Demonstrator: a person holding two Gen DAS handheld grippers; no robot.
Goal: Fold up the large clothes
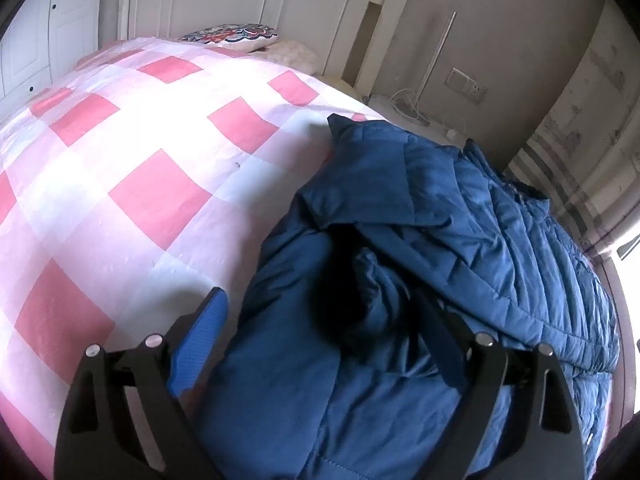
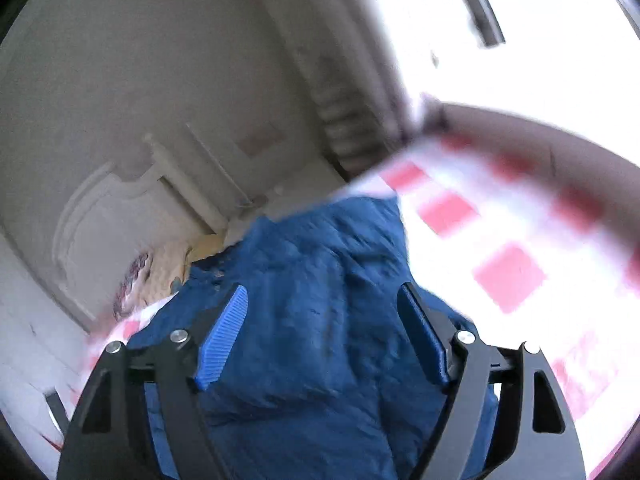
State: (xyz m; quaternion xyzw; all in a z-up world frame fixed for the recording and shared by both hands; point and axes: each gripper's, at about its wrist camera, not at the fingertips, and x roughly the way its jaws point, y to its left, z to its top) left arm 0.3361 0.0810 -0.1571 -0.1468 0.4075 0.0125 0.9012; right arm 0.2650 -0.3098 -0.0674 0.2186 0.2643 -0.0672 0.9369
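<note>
Left wrist view: left gripper [image 1: 320, 316] stood spread wide over the folded blue padded jacket [image 1: 460, 220] on the checked quilt [image 1: 120, 160] – pads pressed nothing, likely to leave the fold undisturbed
Count: one jacket, one patterned pillow [image 1: 234, 35]
Right wrist view: right gripper [image 2: 324, 328] hung released above the jacket [image 2: 320, 264] – nothing between the pads

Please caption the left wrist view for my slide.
Open left tongs over a rumpled blue jacket on a pink-checked bed.
</note>
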